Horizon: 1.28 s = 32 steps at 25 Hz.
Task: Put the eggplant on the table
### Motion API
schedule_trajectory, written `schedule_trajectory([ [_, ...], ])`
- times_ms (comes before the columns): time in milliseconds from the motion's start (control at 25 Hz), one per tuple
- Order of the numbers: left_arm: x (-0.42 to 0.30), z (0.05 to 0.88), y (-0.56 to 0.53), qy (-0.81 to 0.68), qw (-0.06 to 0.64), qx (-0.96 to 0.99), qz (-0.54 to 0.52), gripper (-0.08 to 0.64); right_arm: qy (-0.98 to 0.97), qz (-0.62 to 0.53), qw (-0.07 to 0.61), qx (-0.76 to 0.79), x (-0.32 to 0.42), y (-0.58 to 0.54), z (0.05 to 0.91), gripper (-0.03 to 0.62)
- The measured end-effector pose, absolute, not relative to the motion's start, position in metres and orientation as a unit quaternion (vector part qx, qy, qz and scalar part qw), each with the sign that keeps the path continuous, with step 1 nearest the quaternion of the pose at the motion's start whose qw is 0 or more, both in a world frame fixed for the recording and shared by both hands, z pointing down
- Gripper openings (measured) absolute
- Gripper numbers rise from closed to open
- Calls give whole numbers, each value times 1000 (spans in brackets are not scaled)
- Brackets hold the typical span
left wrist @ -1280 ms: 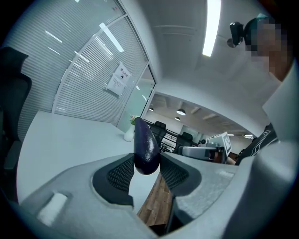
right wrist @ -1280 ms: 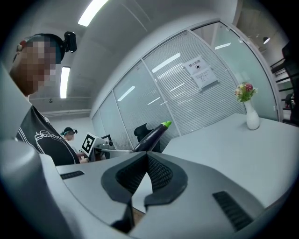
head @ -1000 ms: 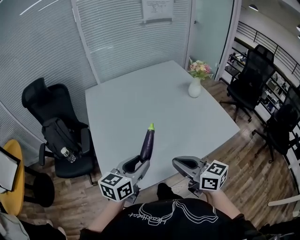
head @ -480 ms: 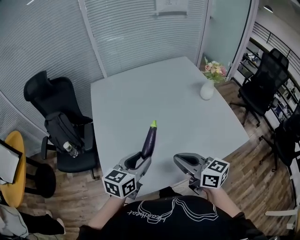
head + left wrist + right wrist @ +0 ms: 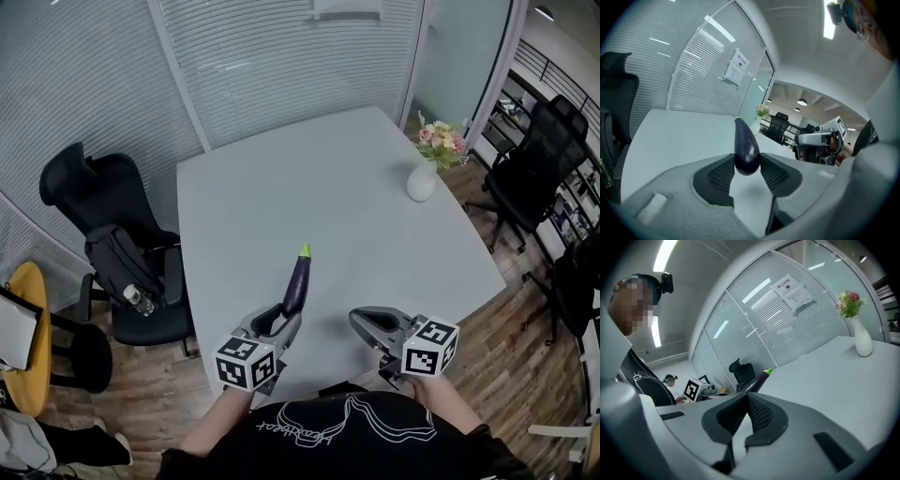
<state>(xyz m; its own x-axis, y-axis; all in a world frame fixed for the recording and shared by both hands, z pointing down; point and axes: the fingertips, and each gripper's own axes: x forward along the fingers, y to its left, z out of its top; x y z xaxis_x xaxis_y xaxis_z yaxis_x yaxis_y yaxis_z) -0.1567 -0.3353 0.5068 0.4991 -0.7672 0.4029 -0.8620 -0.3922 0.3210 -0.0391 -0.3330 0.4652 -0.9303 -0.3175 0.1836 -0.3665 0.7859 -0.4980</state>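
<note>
Left tool (image 5: pixel 747 171) is clamping the glossy dark-purple eggplant (image 5: pixel 297 284) by its rounded end, the green stem pointing away above the near edge of the pale grey worktop (image 5: pixel 309 187). Right tool (image 5: pixel 746 405) is hovering alongside, jaws pressed together, empty.

At the table's (image 5: pixel 281 197) near edge, the left gripper (image 5: pixel 279 323) is hiding the eggplant's (image 5: pixel 297 281) lower end. Beyond the table, the head view's top edge is cutting off a wall notice (image 5: pixel 347 7), its print being too small to read.
</note>
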Motion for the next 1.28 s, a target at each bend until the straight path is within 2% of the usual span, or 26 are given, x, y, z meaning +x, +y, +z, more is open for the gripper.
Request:
schedule_trajectory([
  [920, -152, 635, -383, -490, 293, 797, 196, 178, -913, 336, 62, 221, -5, -377, 514, 9],
  [1280, -151, 665, -382, -487, 298, 790, 221, 178, -897, 371, 48, 236, 6, -381, 529, 9],
])
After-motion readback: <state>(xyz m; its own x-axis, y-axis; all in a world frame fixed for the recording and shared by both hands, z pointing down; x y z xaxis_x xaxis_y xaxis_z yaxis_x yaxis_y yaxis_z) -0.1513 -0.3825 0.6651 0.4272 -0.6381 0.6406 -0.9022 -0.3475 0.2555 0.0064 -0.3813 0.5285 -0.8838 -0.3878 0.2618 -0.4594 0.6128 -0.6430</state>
